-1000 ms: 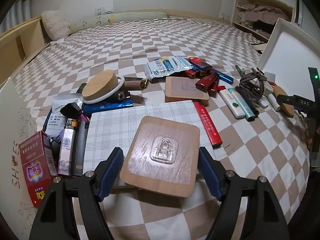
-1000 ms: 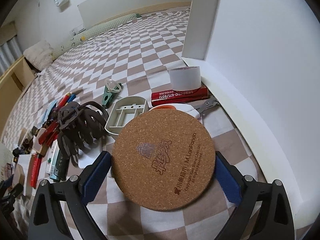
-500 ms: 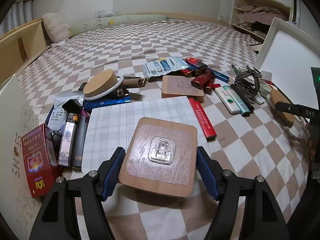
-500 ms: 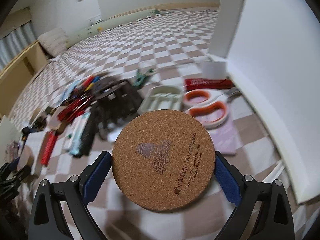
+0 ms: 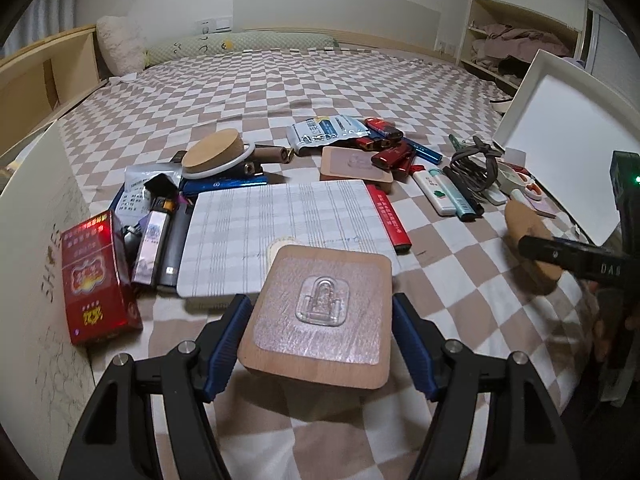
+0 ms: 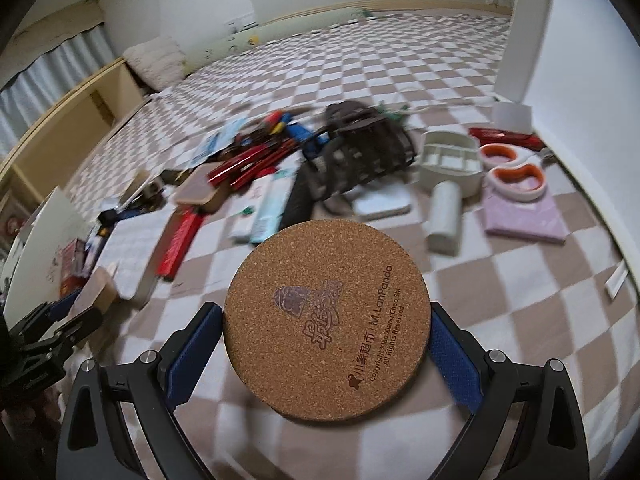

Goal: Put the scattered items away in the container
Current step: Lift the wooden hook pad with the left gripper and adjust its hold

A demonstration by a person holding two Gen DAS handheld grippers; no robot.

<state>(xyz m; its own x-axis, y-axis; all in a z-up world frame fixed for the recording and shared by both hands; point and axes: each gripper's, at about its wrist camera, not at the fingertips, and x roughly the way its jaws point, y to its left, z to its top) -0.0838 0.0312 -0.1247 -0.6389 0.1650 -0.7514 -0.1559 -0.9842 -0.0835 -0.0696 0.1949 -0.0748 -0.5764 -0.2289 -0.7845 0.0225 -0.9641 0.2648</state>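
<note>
My left gripper (image 5: 320, 340) is shut on a square wooden block with a clear adhesive hook (image 5: 320, 312) and holds it above the checkered bedspread, in front of a white striped notebook (image 5: 276, 232). My right gripper (image 6: 326, 344) is shut on a round cork coaster (image 6: 326, 340) and holds it above the bed; the coaster also shows at the right of the left wrist view (image 5: 528, 240). A white box (image 5: 560, 148) stands at the right, another white box wall (image 5: 36, 216) at the left.
Scattered items lie across the bed: a red carton (image 5: 94, 280), lighters (image 5: 154, 244), a cork-lidded jar (image 5: 216, 154), a second hook block (image 5: 354, 168), red lighters (image 5: 394, 156), a brown hair claw (image 6: 360, 148), orange scissors (image 6: 516, 168), a purple pad (image 6: 520, 216).
Both grippers have pulled back from the pile with their loads. The right one swung left, away from the white box; the left one rose off the notebook.
</note>
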